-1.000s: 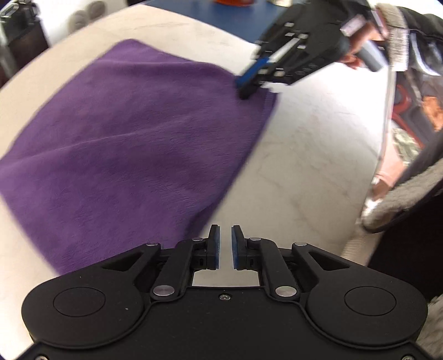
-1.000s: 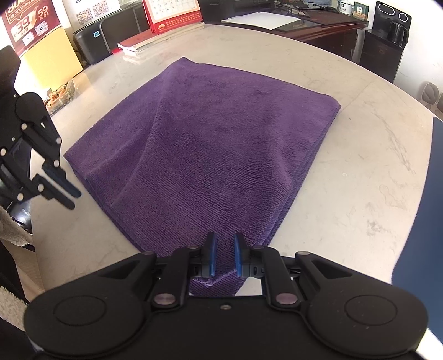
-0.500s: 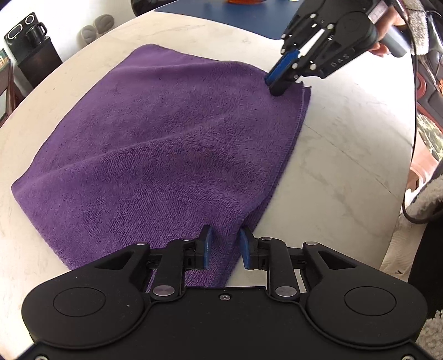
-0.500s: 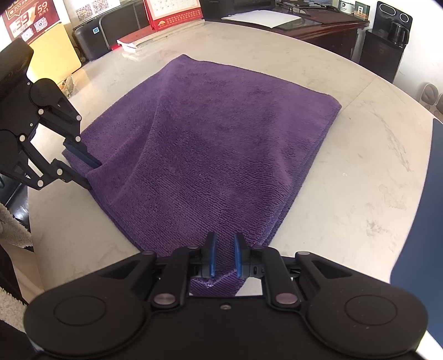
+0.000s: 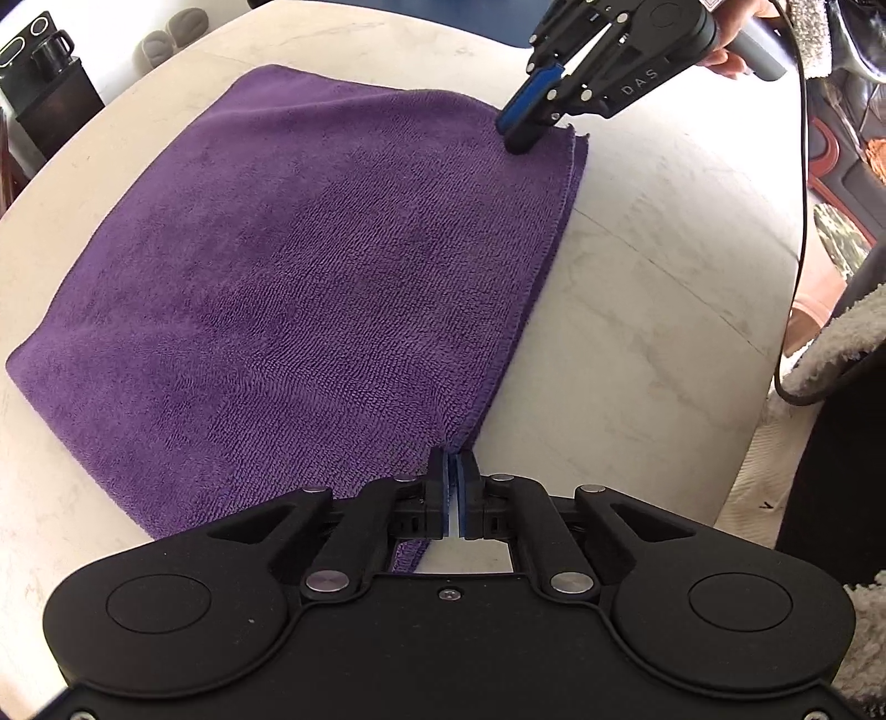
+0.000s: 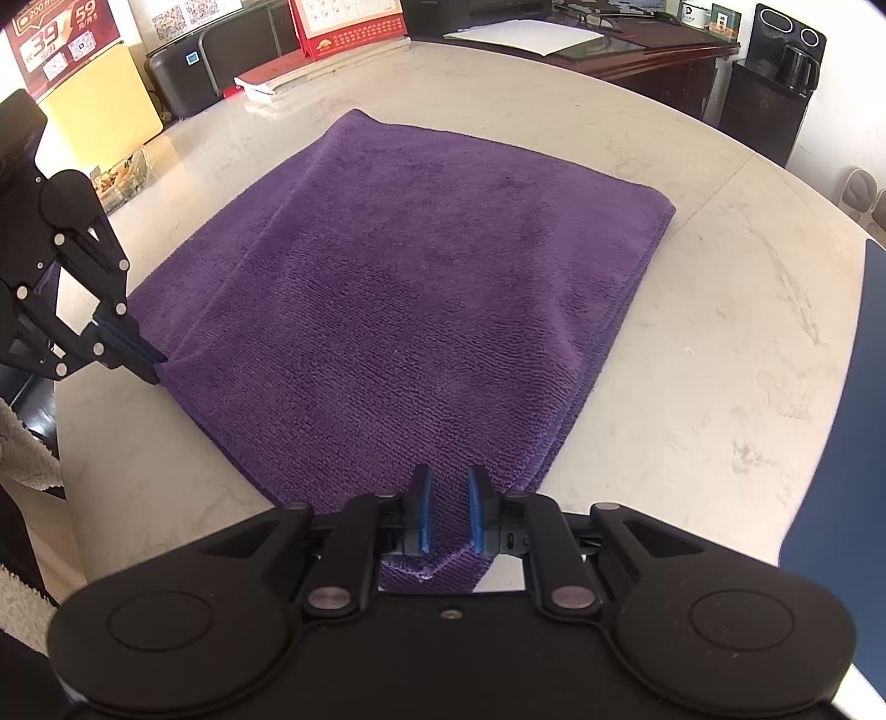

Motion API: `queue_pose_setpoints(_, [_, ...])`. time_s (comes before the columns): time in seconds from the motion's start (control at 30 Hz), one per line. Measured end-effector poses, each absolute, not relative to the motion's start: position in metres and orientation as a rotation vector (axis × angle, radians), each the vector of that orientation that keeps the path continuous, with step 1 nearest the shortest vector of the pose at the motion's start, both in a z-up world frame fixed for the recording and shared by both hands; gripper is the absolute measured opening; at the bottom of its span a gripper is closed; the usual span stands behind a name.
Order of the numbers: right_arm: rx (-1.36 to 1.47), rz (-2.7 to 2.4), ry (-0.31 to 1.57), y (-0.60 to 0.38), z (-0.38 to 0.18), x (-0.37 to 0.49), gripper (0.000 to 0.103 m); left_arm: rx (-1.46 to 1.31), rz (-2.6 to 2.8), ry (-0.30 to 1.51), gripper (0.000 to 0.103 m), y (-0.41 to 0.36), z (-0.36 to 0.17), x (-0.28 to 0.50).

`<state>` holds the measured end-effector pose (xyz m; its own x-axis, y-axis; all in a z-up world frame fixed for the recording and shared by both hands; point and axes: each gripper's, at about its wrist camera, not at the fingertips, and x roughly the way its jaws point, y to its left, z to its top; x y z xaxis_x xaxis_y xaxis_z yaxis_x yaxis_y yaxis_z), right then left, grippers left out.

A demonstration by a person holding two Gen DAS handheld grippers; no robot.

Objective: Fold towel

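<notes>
Both grippers pinch near corners of the purple towel point(image 5: 310, 266) — left gripper point(image 5: 454, 471) clenched tight, right gripper point(image 6: 446, 509) grasping cloth — ready to lift and fold.

Pale marble table point(image 6: 692, 343). Far edge — red desk calendar point(image 6: 349, 25), stacked books point(image 6: 310, 69), white paper point(image 6: 526, 36). Black water dispenser point(image 6: 775, 83) beyond; blue chair point(image 6: 841, 443) at right; yellow board point(image 6: 105, 105) left.

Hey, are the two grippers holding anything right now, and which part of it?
Both hold the purple towel: left gripper and right gripper each pinch a near corner.
</notes>
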<state>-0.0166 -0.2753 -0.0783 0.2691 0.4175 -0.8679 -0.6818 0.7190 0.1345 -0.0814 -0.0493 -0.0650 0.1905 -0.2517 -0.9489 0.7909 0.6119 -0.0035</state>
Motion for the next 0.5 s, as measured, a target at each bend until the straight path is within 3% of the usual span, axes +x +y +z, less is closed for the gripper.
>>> queue_pose_setpoints(0.13, [-0.287,0.756,1.062,-0.277,-0.078,-0.016,0.012,0.54,-0.741,1.166,0.016,-0.037,-0.054,-0.092])
queue_pose_setpoints(0.5, [-0.253,0.732,1.057,-0.279,-0.079,-0.018,0.012,0.347,-0.548,1.181,0.017,-0.001,-0.067,-0.068])
